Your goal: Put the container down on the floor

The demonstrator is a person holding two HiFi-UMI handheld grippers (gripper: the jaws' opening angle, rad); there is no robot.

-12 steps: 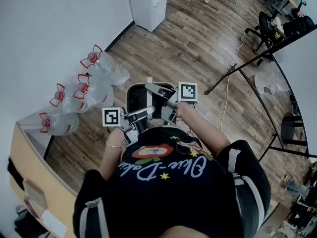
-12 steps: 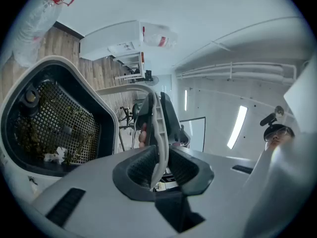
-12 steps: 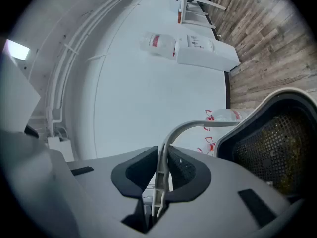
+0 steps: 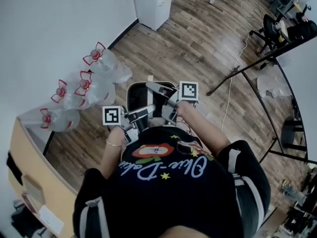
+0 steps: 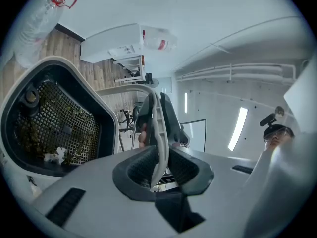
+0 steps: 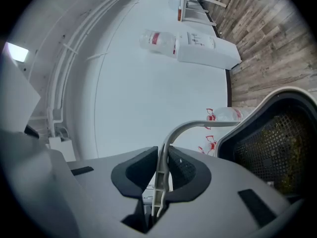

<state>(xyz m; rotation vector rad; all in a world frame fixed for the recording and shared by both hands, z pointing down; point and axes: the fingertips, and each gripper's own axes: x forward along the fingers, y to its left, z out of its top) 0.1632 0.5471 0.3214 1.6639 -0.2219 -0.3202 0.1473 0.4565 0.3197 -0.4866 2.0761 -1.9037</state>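
Note:
I hold a white container [image 4: 132,94] with a black inside and a mesh basket above the wooden floor, right in front of the person's body. A curved white handle [image 5: 156,114] runs over it. My left gripper [image 5: 157,168] is shut on that handle, its pads pressed on both sides. My right gripper [image 6: 161,176] is shut on the same handle [image 6: 198,126] from the other side. In the head view the left gripper [image 4: 132,119] and right gripper [image 4: 170,106] sit close together over the container. The mesh basket [image 5: 54,120] holds some dark bits.
Several large water bottles [image 4: 84,89] with red caps lie along the white wall at the left. A white cabinet [image 4: 152,1] stands at the back. A wooden box [image 4: 34,180] is at the near left. A black stand [image 4: 247,81], a cable and an office chair [image 4: 270,26] are at the right.
The grippers and container keep their place in view. The floor and bottles have slid slightly up and right, so the head camera has shifted a little.

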